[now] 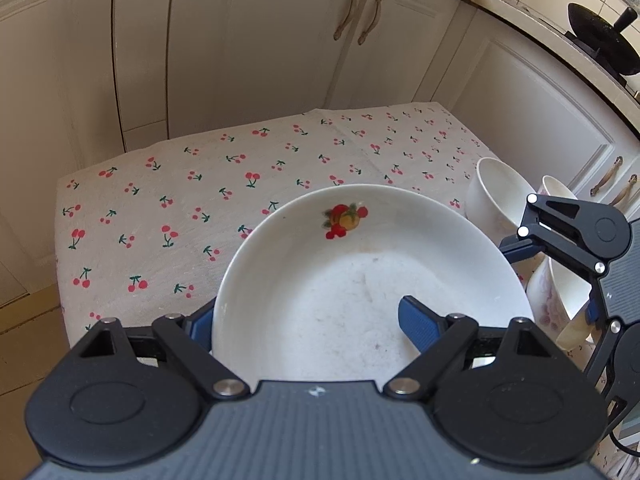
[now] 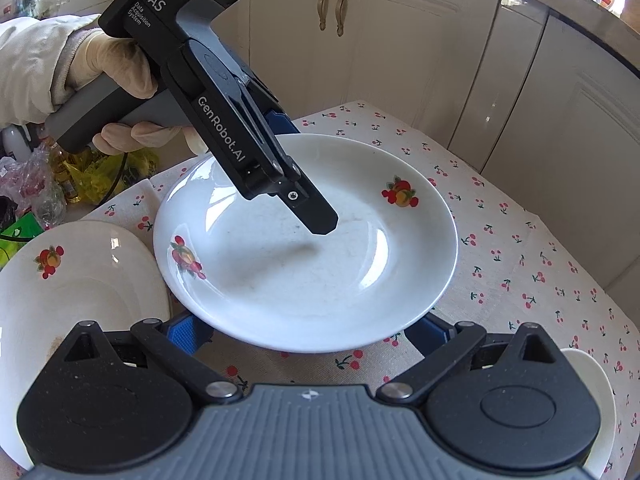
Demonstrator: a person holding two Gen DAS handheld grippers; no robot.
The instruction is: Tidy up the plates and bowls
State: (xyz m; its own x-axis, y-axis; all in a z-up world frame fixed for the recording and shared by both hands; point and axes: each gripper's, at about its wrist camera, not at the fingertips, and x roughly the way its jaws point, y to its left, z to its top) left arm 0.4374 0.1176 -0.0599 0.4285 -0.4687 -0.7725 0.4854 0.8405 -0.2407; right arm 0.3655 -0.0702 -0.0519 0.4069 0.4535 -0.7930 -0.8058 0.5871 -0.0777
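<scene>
A white plate with fruit prints is held tilted above the cherry-print tablecloth. My left gripper is shut on the rim of this plate, one finger inside and one beneath; it shows in the right wrist view from the far side. My right gripper is open, its blue fingers below the plate's near edge. A second fruit-print plate lies at left. White bowls stand at right in the left wrist view, beside my right gripper.
White cabinet doors stand behind the table. A black wok sits on the counter at the far right. Yellow and clear bags lie beyond the table's left edge. A white bowl rim is near my right gripper.
</scene>
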